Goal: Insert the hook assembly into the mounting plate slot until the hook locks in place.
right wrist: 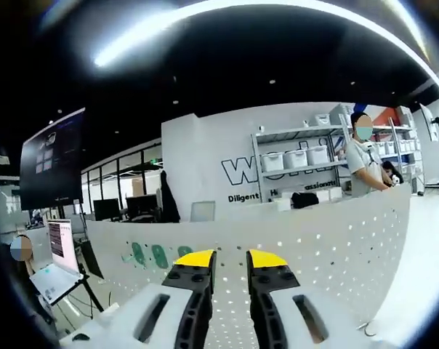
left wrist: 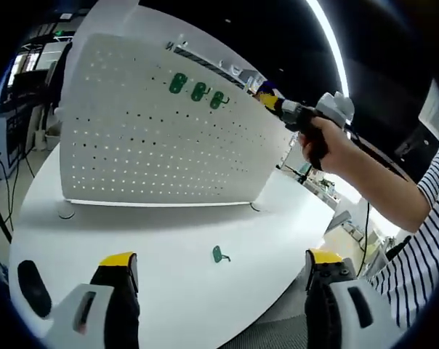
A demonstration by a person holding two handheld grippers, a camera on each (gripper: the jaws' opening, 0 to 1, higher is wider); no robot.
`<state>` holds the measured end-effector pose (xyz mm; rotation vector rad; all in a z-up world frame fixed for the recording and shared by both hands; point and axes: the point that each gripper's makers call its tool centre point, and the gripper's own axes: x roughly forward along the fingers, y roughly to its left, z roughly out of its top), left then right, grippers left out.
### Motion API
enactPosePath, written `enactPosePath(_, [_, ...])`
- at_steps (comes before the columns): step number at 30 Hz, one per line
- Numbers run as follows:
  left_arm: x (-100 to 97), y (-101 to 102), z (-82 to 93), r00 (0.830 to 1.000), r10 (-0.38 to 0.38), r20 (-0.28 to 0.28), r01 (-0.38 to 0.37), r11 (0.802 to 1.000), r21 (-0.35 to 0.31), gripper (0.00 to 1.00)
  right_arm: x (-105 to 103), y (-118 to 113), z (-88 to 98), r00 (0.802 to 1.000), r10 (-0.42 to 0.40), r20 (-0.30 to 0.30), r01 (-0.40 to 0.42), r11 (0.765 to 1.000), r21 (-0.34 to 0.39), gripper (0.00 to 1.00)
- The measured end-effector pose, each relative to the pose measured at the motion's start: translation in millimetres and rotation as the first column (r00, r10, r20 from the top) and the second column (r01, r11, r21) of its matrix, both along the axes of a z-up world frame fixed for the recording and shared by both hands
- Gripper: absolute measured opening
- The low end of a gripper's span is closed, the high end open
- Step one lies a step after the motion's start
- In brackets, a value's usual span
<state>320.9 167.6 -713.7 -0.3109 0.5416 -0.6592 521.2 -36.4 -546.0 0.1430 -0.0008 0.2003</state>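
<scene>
A white pegboard mounting plate (left wrist: 154, 138) stands upright on the round white table (left wrist: 168, 233). Three green hooks (left wrist: 198, 91) hang in a row near its top. Another green hook (left wrist: 219, 254) lies flat on the table in front of it. My left gripper (left wrist: 221, 258) stands wide open just above that loose hook, with nothing between its jaws. A hand holds my right gripper (left wrist: 272, 99) by the plate's upper right edge. In the right gripper view, my right gripper (right wrist: 230, 259) has a narrow empty gap between its jaws, facing the plate (right wrist: 314, 240) and its hooks (right wrist: 160, 256).
A dark oval object (left wrist: 32, 287) lies on the table at the near left. The table's front edge (left wrist: 278, 305) curves close to my left gripper. A striped sleeve (left wrist: 423, 240) reaches in from the right. Behind the plate are shelves with bins (right wrist: 296, 156), a standing person (right wrist: 365, 160) and a laptop (right wrist: 56, 262).
</scene>
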Motion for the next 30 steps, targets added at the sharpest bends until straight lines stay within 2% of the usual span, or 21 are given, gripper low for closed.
enactPosePath(4, [-4.8, -7, -8.1, 1.000, -0.027, -0.014, 0.027, 0.999, 0.024, 0.97, -17, -6, -21.9, 0.999, 0.024, -0.041, -0.026, 0.999, -0.048, 0.15])
enactPosePath(8, [-9.3, -12, -15.1, 0.997, -0.071, -0.004, 0.071, 0.992, 0.102, 0.97, -38, -9, -44.4, 0.994, 0.064, -0.086, -0.074, 0.991, -0.108, 0.15])
enactPosePath(16, [-12.5, -19, -15.4, 0.996, -0.094, -0.009, 0.095, 0.990, 0.107, 0.97, -68, -35, -87.5, 0.984, 0.061, -0.168, -0.089, 0.983, -0.161, 0.15])
enactPosePath(20, [-12.3, -18, -16.5, 0.996, -0.093, -0.012, 0.094, 0.989, 0.110, 0.97, -83, -46, -110.1, 0.973, 0.063, -0.223, -0.106, 0.977, -0.187, 0.16])
enactPosePath(21, [-12.3, -17, -16.6, 0.996, -0.093, -0.012, 0.094, 0.989, 0.110, 0.97, -89, -52, -120.3, 0.962, 0.044, -0.269, -0.091, 0.981, -0.168, 0.16])
enactPosePath(24, [-12.3, -15, -20.7, 0.996, -0.088, -0.022, 0.090, 0.989, 0.119, 0.97, -95, -60, -134.6, 0.955, 0.031, -0.294, -0.084, 0.982, -0.168, 0.17])
enactPosePath(30, [-14.8, -8, -30.3, 0.995, -0.091, -0.048, 0.098, 0.983, 0.156, 0.97, -119, -64, -167.9, 0.925, 0.050, -0.377, -0.127, 0.975, -0.182, 0.18])
